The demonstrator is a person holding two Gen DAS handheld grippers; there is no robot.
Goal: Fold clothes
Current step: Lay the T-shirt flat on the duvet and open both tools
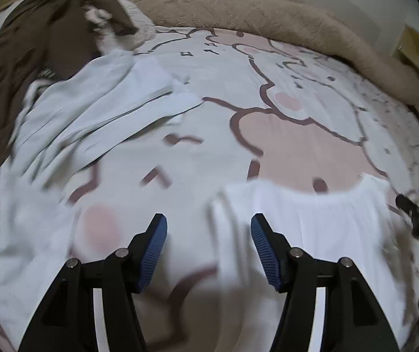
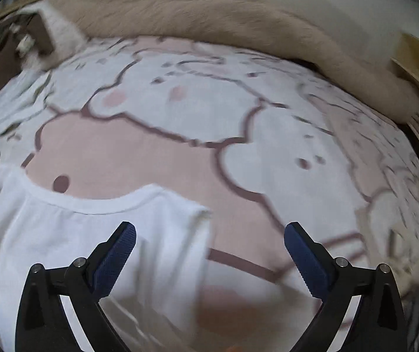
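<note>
Left wrist view: left gripper (image 1: 208, 245) and right gripper (image 2: 210, 253) both spread wide, empty, over white shirt (image 2: 97, 234) on bedsheet (image 1: 297, 152). Tip: pinch only shirt fabric, w/o sheet.

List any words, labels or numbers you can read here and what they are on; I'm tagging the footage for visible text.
None can be read.
Brown garment: a small pale mark near its lower edge, too blurred to read.
Cartoon bedsheet: dark strokes near the top look like drawn marks, not legible characters.
White shirt: no print visible.
</note>
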